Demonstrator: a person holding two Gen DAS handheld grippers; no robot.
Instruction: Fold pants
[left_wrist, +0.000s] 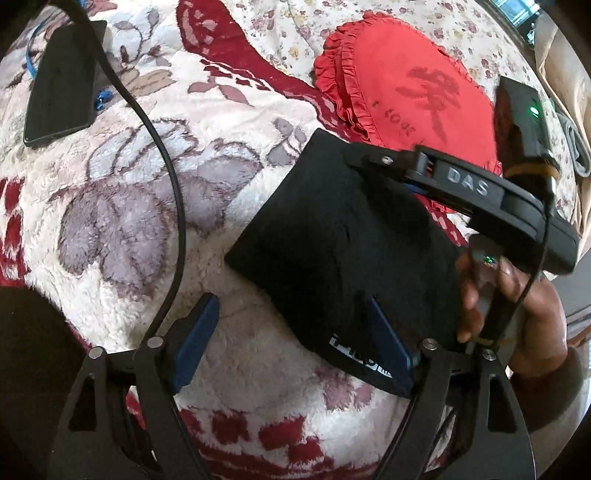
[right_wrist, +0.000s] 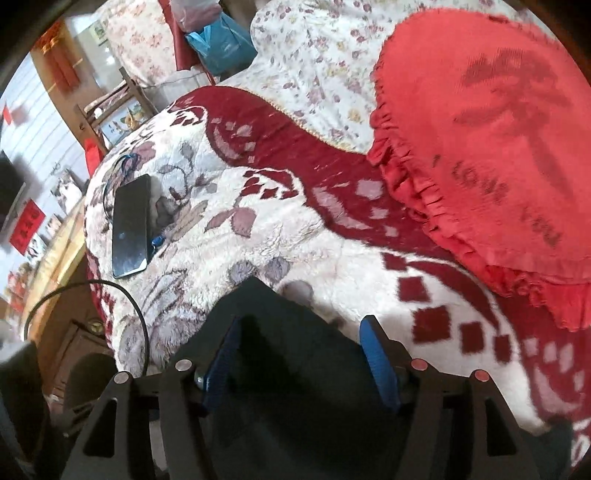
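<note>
The black pants (left_wrist: 332, 236) lie folded into a compact block on the floral fleece blanket (left_wrist: 129, 206). A white printed label shows at their near edge. My left gripper (left_wrist: 291, 339) is open, its blue pads apart; the right pad (left_wrist: 388, 347) rests against the pants' near edge, the left pad over bare blanket. My right gripper (left_wrist: 428, 173) reaches over the far right corner of the pants in the left wrist view. In the right wrist view, my right gripper (right_wrist: 299, 354) is open, the black pants (right_wrist: 280, 339) lying between and under its blue pads.
A red frilled heart cushion (left_wrist: 413, 88) lies just beyond the pants, also in the right wrist view (right_wrist: 498, 129). A black phone (left_wrist: 62, 81) with a blue cable lies at the blanket's far left, also in the right wrist view (right_wrist: 131, 225). A black cable (left_wrist: 170, 166) crosses the blanket.
</note>
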